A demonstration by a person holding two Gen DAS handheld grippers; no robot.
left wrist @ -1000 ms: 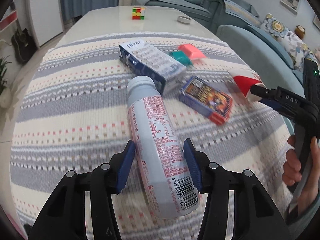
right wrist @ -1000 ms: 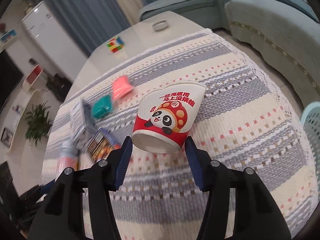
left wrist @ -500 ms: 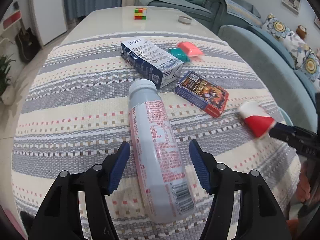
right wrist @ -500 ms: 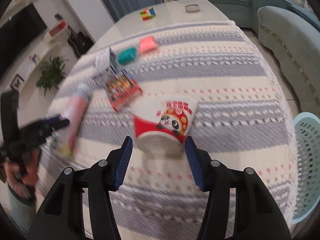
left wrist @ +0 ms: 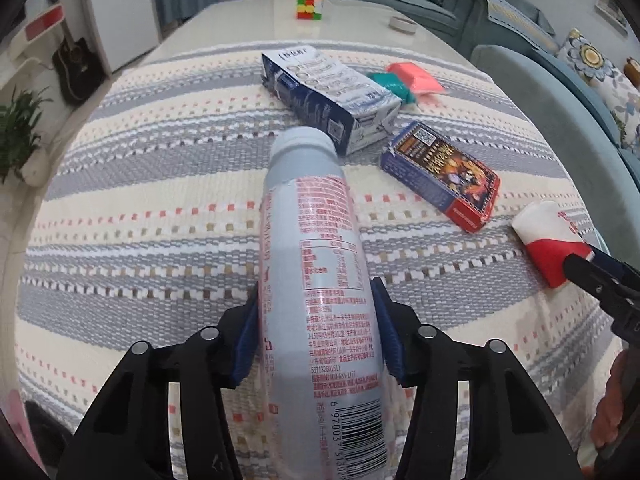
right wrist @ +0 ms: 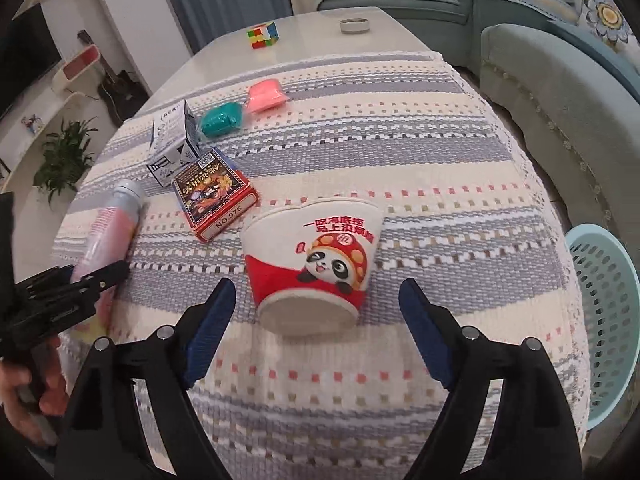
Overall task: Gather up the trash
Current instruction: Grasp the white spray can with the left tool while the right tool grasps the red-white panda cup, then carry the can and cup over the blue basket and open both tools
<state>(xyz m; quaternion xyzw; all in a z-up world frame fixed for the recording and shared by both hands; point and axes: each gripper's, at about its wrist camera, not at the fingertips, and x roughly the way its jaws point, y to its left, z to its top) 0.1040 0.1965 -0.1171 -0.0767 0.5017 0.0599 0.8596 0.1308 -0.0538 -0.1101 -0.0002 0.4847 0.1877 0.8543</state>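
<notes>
Gripping: left gripper (left wrist: 316,328) has just closed, its blue pads clamped on the sides of the lying bottle (left wrist: 316,280).
Right gripper (right wrist: 316,320): jaws just opened wide, clear of the paper cup (right wrist: 312,268) lying between them.
Surface: striped tablecloth (right wrist: 400,140).
Basket (right wrist: 604,320): beside the table edge, right of the cup.

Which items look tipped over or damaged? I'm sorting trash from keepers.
The paper cup, bottle and milk carton all lie on their sides on the striped cloth; the carton's end looks torn open. No spill shows.
</notes>
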